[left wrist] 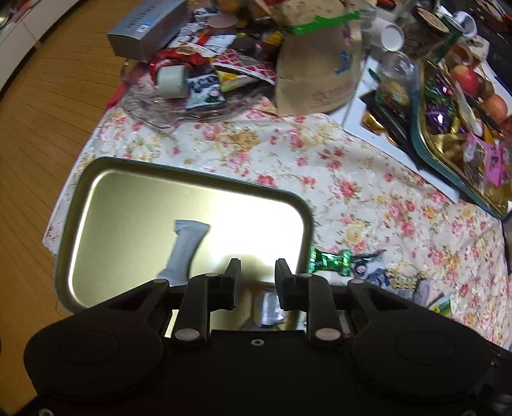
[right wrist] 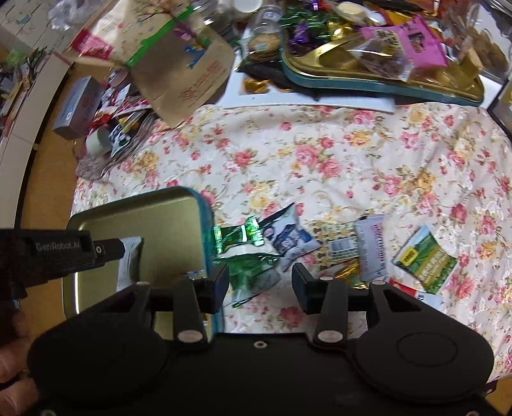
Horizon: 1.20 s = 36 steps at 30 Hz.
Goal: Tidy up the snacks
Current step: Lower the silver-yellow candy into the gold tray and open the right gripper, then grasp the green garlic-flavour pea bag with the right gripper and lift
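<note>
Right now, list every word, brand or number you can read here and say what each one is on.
"GenRobot.AI" on the left gripper, seen from the right wrist camera.
Grey box: print too blurred to read.
Brown paper bag: red print too blurred to read.
Pink packet on the gold tray: characters blurred.
White sachet, green-and-yellow packet, blue-and-white packet: lettering too small and smeared to read.

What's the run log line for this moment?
left gripper: open, over tin tray | right gripper: open, over green candy | tray: one white packet
</note>
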{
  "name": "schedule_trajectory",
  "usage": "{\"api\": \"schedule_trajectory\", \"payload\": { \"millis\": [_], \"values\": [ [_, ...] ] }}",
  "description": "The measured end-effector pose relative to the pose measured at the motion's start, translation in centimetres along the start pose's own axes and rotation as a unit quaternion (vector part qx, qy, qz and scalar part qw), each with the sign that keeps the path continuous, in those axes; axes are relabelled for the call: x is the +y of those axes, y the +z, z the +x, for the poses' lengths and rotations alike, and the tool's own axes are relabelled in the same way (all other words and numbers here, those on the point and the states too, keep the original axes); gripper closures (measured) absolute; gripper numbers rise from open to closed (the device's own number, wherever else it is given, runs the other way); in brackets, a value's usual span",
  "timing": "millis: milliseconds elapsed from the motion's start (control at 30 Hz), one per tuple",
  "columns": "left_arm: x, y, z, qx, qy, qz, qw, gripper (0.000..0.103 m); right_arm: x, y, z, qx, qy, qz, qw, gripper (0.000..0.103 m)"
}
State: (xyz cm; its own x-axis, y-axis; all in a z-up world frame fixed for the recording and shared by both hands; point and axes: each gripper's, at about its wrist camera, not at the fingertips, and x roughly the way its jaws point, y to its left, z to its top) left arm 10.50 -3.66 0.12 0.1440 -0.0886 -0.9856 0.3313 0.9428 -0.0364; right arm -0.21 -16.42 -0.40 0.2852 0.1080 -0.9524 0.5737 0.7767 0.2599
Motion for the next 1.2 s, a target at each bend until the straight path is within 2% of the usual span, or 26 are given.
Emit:
{"api": "schedule_trajectory", "payload": {
  "millis": [400,667,867,1033,1200],
  "values": [
    [-5.7,-1.2,0.0,0.02,-0.037,0.047,0.998,0.07,-7.6,-0.2,-0.9,-0.007,-0.04,0.061,0.997,0.057],
    [-8.8,-2.1,0.3,0.03,-0.041,0.084,0.9951,0.07,-13.7,-0.7,-0.6,-0.001,-0.075,0.114,0.991,0.057],
    [-10.5,-2.8,1.8,0.048,-0.035,0.104,0.9928,0.07,-16.9,-0.5,0.1,0.008,-0.079,0.166,0.983,0.057],
    [-11.1,-3.1,2.8,0.065,-0.036,0.107,0.9915,0.07,-16.3,0.2,1.1,0.008,-0.093,0.144,0.985,0.057],
    [-11.3,-3.1,2.4,0.062,-0.046,0.115,0.9904,0.07,-15.3,-0.2,2.0,0.016,-0.105,0.095,0.99,0.056]
  ]
}}
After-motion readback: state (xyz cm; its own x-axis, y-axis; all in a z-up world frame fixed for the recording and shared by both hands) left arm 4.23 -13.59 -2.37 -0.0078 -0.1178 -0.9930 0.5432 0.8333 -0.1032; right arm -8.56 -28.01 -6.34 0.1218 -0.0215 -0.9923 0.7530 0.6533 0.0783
